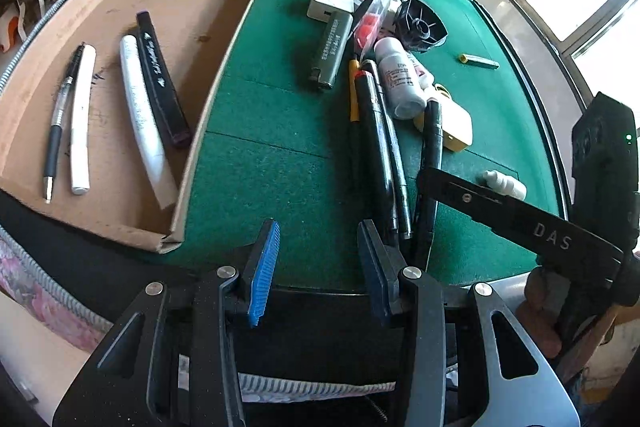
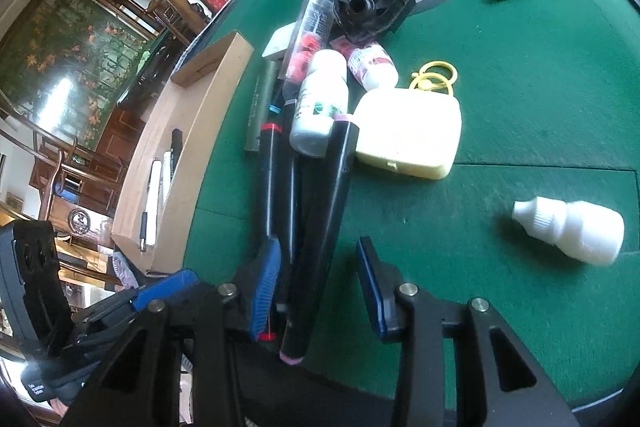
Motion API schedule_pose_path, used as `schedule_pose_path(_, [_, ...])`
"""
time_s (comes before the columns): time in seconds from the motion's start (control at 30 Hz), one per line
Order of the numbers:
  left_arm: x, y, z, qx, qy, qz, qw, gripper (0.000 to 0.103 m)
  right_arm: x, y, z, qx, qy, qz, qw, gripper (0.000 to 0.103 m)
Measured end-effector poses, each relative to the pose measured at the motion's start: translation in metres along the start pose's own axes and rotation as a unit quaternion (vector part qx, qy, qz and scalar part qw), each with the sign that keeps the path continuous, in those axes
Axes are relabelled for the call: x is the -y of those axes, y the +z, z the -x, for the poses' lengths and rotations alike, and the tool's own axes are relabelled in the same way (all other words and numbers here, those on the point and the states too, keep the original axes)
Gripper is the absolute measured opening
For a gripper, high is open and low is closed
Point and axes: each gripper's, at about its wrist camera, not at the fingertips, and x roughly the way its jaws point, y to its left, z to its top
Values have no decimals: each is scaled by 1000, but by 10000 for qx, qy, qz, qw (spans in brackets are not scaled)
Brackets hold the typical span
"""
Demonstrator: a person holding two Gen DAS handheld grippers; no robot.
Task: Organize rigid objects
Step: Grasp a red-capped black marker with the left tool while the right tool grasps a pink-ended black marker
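Green felt covers the table (image 1: 248, 163), with bare cloth between the shallow cardboard tray (image 1: 224, 67) on the left and the cluttered pile on the right. Long black marker with a pink cap (image 2: 320, 227) lies in that pile, its long axis running near to far, pink end nearest. It sits between the right gripper (image 2: 316, 287) pads, which stand apart without pressing it; the left gripper (image 1: 320, 267) is open and empty above bare felt.
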Motion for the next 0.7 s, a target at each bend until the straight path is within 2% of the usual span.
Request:
schedule_pose_path(0.2, [6, 4, -8, -111, -122, 7, 9999, 40, 1, -1, -1, -77, 89, 82, 9999, 20])
schedule_pose_path(0.43, [18, 9, -22, -325, -320, -25, 9990, 40, 10, -6, 10, 51, 114, 142, 9998, 16])
schedule_pose_path(0.7, [26, 21, -23, -173, -333, 60, 9993, 40, 32, -12, 27, 199, 101, -7, 9998, 15])
